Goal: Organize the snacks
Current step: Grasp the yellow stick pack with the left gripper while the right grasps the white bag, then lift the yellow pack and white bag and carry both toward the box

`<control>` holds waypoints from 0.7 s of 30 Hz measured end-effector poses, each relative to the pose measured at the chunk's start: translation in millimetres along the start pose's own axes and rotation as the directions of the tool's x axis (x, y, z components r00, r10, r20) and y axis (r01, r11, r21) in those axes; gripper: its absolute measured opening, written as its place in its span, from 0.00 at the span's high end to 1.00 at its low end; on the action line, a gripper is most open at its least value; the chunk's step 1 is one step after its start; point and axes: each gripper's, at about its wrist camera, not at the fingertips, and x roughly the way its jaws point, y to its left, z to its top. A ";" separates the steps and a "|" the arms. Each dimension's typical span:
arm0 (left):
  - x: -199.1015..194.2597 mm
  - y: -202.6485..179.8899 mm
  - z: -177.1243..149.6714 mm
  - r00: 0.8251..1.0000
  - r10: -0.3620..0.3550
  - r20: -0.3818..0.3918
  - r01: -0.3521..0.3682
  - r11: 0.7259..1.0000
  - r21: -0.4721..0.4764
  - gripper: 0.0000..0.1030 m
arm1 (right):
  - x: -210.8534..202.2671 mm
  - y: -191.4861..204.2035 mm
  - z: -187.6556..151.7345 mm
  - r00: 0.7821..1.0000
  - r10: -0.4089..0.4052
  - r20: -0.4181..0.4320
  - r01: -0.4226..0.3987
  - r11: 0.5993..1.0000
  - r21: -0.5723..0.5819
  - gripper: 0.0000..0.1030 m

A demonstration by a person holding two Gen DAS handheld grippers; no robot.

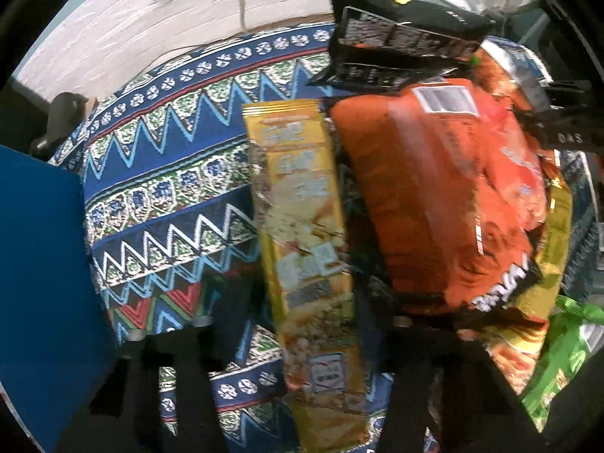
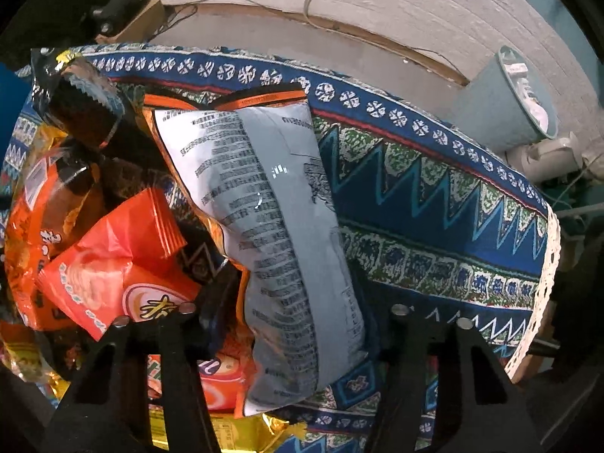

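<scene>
In the left wrist view my left gripper [image 1: 298, 328] is open, its jaws standing either side of a long yellow snack pack [image 1: 305, 256] that lies on the patterned cloth [image 1: 162, 173]. An orange chip bag [image 1: 434, 204], a black packet [image 1: 392, 34] and a green packet [image 1: 562, 355] are piled to its right. In the right wrist view my right gripper [image 2: 290, 313] is open around a grey-backed bag with printed text [image 2: 279, 234]. Red-orange cracker packs [image 2: 109, 271] and more orange bags [image 2: 41, 204] lie to the left.
A blue box [image 1: 41, 287] stands at the left. The white brick wall [image 1: 151, 26] carries sockets and a cable. A pale bucket [image 2: 509, 102] stands off the cloth's far right edge, beside pipes. The cloth's lace edge [image 2: 543, 287] marks the table's right side.
</scene>
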 end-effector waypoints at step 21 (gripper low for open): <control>-75.7 31.9 -30.1 0.988 0.064 0.141 -0.065 0.998 0.004 0.69 | -69.2 13.7 -23.1 0.995 -0.029 0.097 0.019 0.995 0.099 0.62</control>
